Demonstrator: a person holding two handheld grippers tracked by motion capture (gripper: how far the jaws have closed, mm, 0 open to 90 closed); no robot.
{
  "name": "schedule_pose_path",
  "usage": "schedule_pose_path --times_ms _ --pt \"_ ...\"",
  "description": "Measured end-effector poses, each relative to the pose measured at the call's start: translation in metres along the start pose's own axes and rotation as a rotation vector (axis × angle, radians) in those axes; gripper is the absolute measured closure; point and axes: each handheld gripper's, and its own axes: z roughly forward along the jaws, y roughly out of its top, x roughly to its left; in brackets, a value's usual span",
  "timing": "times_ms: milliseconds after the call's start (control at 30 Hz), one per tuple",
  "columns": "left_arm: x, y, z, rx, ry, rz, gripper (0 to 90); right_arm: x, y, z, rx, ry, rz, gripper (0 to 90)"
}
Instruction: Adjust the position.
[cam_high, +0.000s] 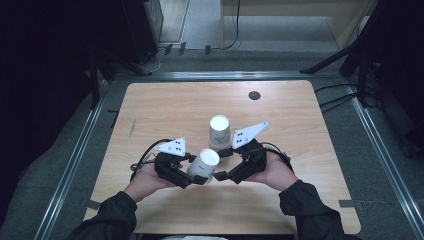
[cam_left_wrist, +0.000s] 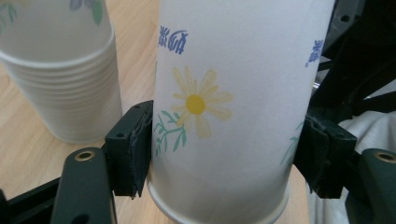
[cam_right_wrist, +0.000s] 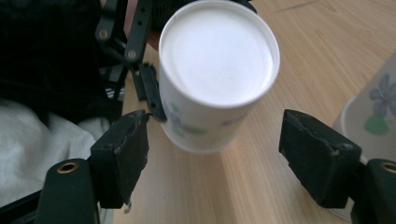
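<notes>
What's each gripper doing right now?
Left gripper: shut on the paper cup.
Right gripper: open, holding nothing, jaws facing that cup's base.

Upturned flowered paper cup (cam_left_wrist: 224, 112) beside cup stack (cam_high: 219, 131).

We are looking at a white paper cup (cam_left_wrist: 233, 112) printed with a yellow daisy, green leaves and blue marks (its base (cam_right_wrist: 218, 52) is plain white), on a light wooden table (cam_high: 165, 105).
</notes>
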Motion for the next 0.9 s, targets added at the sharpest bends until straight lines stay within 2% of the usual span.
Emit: schedule_pose_path --times_ms 100,200,367,500,700,900 --pt "0.001 0.0 -0.001 0.029 0.009 0.006 28.8 0.003 -0.009 -0.004 0.02 -0.042 -0.007 27.3" --pt "0.002 0.0 -0.001 0.059 0.018 0.01 28.8 0.004 -0.015 -0.003 0.03 -0.054 -0.009 27.7" --pt "0.007 0.0 -0.002 0.105 0.04 0.007 28.7 0.004 -0.022 0.003 0.056 -0.056 -0.014 28.7" --pt "0.011 0.0 -0.002 0.152 0.066 0.019 28.7 0.001 -0.023 0.006 0.066 -0.059 -0.019 28.9" --pt "0.015 -0.001 0.002 0.206 0.056 -0.01 28.7 -0.005 -0.025 0.008 0.061 -0.069 0.007 29.2" --pt "0.012 -0.001 0.009 0.268 0.059 0.02 28.7 -0.001 -0.023 0.015 0.07 -0.059 -0.024 28.7"
